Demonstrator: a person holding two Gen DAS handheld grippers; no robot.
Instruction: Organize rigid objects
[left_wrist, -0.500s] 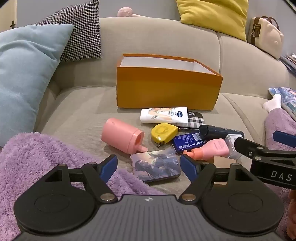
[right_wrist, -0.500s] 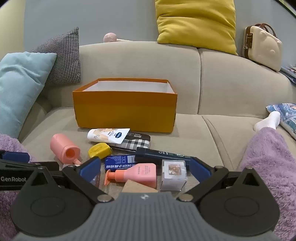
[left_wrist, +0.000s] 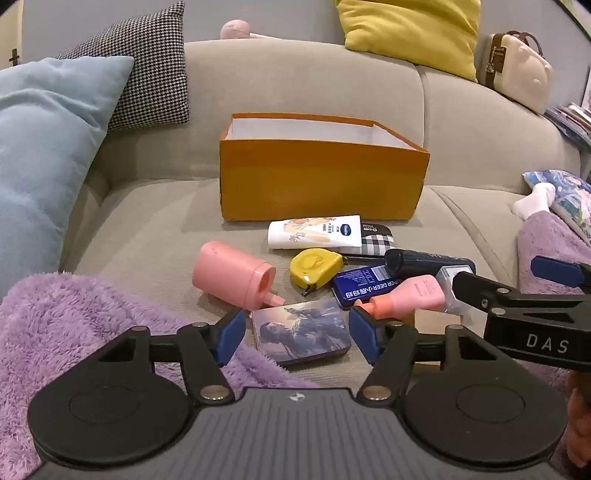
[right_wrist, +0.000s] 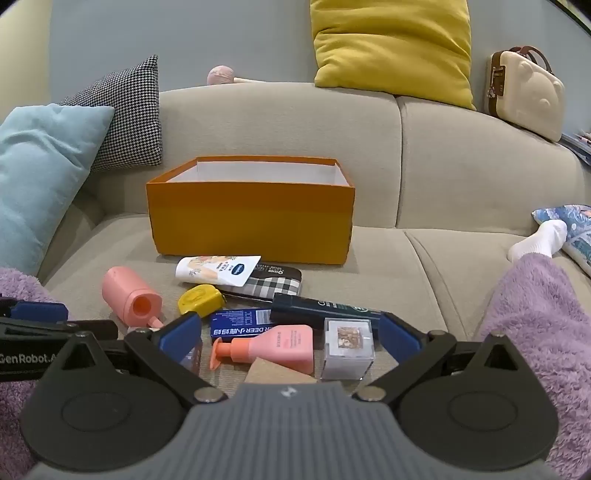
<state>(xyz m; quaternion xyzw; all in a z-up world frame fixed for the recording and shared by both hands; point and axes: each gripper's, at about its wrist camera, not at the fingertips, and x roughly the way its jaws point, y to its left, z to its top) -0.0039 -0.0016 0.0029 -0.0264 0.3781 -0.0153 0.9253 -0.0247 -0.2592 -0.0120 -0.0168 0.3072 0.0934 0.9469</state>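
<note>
On the sofa (left_wrist: 147, 229), picture card box (left_wrist: 301, 336) sits between the apart left gripper (left_wrist: 297, 332); right gripper (right_wrist: 290, 334) gapes at three o'clock.

On the beige sofa (left_wrist: 155, 221) an open orange box (left_wrist: 321, 181) stands behind a cluster of things: a white tube (left_wrist: 314, 232), a pink cylinder (left_wrist: 232, 275) on its side, a yellow tape measure (left_wrist: 314, 267), a blue tin (left_wrist: 364, 290) and a pink pump bottle (left_wrist: 410, 297). The left tongs (left_wrist: 297, 332) hover with their blue pads apart on either side of a picture-printed card box (left_wrist: 301, 334), not pressing it. The right tongs (left_wrist: 517, 280) reach in from the right edge above the pump bottle, beside a purple fleece sleeve (left_wrist: 546, 240).
</note>
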